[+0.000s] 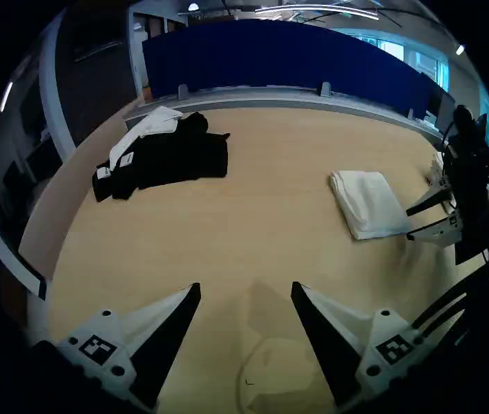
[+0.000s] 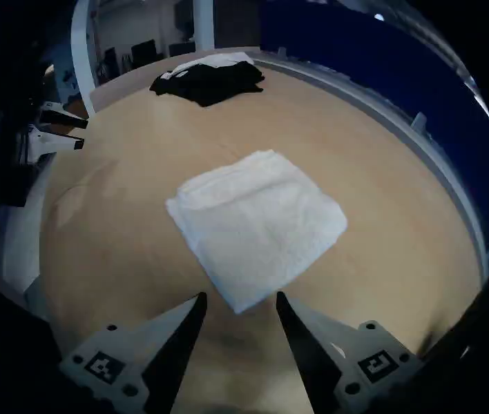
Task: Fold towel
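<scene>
Right gripper view: towel (image 2: 258,221) beyond jaws.

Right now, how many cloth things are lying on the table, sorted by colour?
Black: 1, a heap of black clothing; I cannot tell how many garments are in it.
White: 2, the folded towel and a white cloth at the heap's far edge.
Total: 3.
</scene>
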Tool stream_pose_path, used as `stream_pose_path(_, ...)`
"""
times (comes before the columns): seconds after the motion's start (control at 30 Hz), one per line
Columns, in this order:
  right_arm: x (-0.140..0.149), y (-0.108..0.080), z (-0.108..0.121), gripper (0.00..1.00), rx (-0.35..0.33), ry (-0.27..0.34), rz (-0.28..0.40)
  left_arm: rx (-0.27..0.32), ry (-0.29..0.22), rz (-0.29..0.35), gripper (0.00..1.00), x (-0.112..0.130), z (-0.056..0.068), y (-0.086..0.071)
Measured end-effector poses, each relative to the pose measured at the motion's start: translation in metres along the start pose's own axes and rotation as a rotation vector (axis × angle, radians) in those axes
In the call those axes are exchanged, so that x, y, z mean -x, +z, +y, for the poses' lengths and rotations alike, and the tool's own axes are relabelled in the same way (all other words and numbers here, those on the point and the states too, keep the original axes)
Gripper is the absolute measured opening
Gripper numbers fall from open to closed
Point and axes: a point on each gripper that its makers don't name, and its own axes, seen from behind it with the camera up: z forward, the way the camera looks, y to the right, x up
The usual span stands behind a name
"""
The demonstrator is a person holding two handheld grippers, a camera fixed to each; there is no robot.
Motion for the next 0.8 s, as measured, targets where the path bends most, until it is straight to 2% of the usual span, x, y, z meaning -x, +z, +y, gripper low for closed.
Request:
stream_pose_path(0.07,0.002,0.001,-0.001,0.76,0.001,0.007,-0.002,-0.001,0.001,-0.001,0.98,0.001,0.000,0.000)
stream_pose_path(0.2,0.005,0.004,-0.002,0.63,0.001,0.020,-0.006,-0.001,0.001,-0.002,0.98,0.003,0.000,0.001)
stream_pose_path(0.33,0.007,0.004,0.000,0.44,0.004,0.038,-0.009,-0.002,0.001,-0.002,0.98,0.004,-0.001,0.001)
stream_pose_path(0.47,0.008,0.005,0.004,0.17,0.018,0.055,-0.005,-0.003,0.000,-0.003,0.98,0.006,-0.002,0.001)
stream_pose_path(0.53,0.008,0.006,0.004,0.09,0.016,0.062,-0.004,-0.004,0.000,-0.003,0.98,0.006,-0.002,0.001)
stream_pose_path(0.8,-0.002,0.001,0.005,0.05,0.012,0.050,0.021,-0.002,0.001,-0.003,0.98,0.006,-0.002,0.001)
